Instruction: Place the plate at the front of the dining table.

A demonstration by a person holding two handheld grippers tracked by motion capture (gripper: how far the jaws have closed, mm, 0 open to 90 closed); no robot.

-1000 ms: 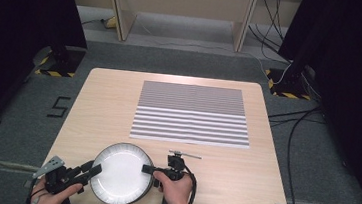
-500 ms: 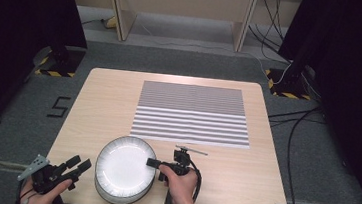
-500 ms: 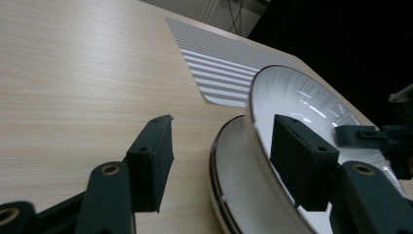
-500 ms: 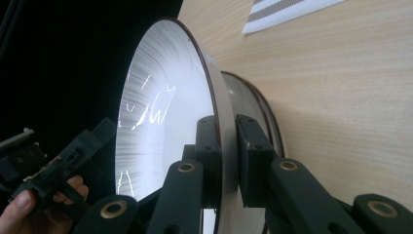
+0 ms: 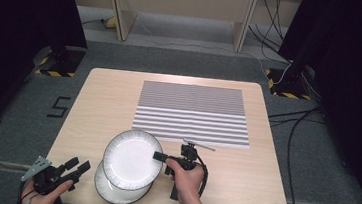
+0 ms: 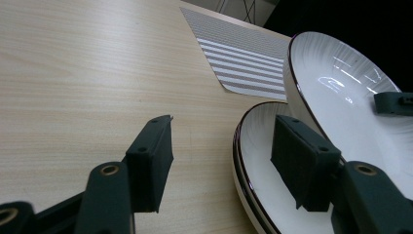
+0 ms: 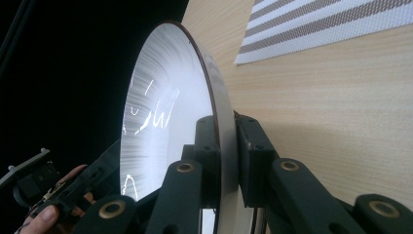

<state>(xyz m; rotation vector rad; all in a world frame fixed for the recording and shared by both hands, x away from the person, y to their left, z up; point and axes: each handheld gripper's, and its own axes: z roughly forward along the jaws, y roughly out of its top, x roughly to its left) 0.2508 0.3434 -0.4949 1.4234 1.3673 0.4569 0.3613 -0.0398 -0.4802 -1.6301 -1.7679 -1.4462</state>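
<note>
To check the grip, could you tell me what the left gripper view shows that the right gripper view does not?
Left gripper view, not the right: a second plate flat on the table beneath the raised plate, and the left gripper's jaws, just opened, holding nothing. Right gripper view, not the left: the right gripper shut on the raised plate's rim, and a hand. Both: the raised plate, mat and table.

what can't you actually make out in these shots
- Lower white plate with dark rim: high view, mostly covered by the lifted white plate.
- Right gripper inner pad: right gripper view, behind that plate's rim.
- Left gripper body: left gripper view, cut off by the bottom edge.
</note>
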